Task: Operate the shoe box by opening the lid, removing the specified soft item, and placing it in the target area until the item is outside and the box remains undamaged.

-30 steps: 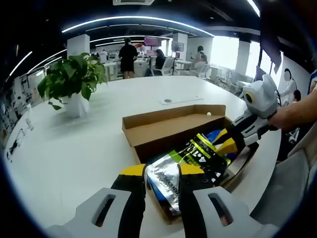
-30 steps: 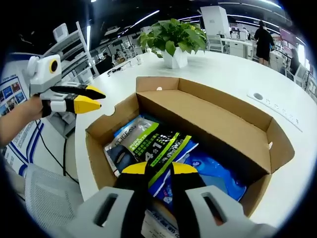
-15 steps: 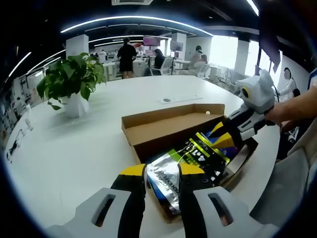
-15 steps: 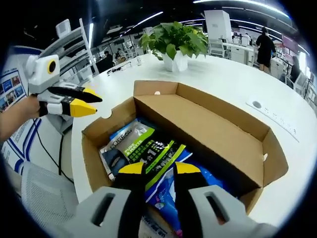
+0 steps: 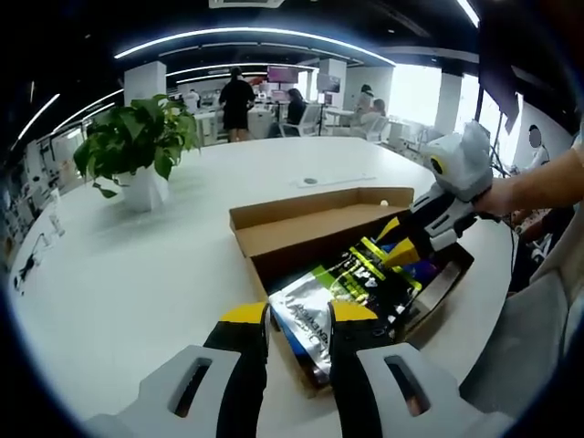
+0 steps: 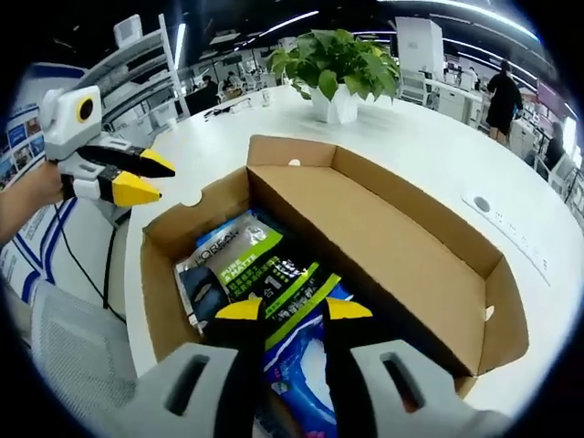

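Note:
The brown cardboard shoe box lies on the white table with its lid folded back. Inside lies a green and black soft packet over a silvery one and blue ones. My right gripper hangs just above the green packet, jaws parted, holding nothing that I can see. Beyond the box's short end my left gripper is held in the air, jaws a little apart and empty.
A potted plant stands on the round white table past the box. A flat socket plate lies behind the lid. A mesh chair sits by the table edge. People stand far back.
The right gripper has shifted a little further in over the packets. The left gripper stays off the box's end. Nothing was taken hold of, and the box has not moved.

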The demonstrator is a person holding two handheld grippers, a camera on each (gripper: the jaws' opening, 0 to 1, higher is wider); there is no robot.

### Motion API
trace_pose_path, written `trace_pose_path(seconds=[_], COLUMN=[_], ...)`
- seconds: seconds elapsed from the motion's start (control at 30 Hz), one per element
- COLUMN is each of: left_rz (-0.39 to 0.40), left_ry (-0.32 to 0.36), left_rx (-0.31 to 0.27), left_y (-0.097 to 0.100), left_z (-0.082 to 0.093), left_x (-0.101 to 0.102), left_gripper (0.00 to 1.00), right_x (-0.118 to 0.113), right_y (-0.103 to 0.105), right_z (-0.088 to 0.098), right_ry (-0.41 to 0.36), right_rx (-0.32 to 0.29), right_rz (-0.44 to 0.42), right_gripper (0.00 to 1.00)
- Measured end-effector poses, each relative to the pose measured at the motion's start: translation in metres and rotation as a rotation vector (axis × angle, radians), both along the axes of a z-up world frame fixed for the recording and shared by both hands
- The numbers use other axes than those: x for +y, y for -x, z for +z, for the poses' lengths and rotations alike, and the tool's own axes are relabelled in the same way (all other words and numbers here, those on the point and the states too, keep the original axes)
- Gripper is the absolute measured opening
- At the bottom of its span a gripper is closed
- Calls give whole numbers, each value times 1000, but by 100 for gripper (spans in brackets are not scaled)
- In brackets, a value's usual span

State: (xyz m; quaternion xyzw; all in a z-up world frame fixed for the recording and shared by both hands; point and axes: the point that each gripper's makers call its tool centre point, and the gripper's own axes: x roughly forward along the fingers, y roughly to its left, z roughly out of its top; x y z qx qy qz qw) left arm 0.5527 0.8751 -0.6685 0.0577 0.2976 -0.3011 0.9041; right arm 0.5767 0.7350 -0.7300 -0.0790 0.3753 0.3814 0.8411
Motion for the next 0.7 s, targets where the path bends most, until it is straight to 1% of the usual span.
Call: trace_pose_path(seconds=[0.17, 0.33, 0.5, 0.7], left_rz=[1, 2, -3, -3], left_ry=[-2, 0, 0, 1], left_rx=[2, 0, 2, 2], left_y=[2, 2, 2, 3], left_z=[-1, 0, 0, -1], left_x=[2, 2, 0, 0], left_gripper=[23, 23, 23, 23], right_x=[0, 2, 3, 4], right_y=[-1, -1, 1, 2], right_z=[-5, -4, -3, -1], right_ry=[23, 4, 14, 31], right_rx=[24, 67, 62, 40], right_rz=[6, -18, 7, 45], right_gripper=[22, 23, 23, 22])
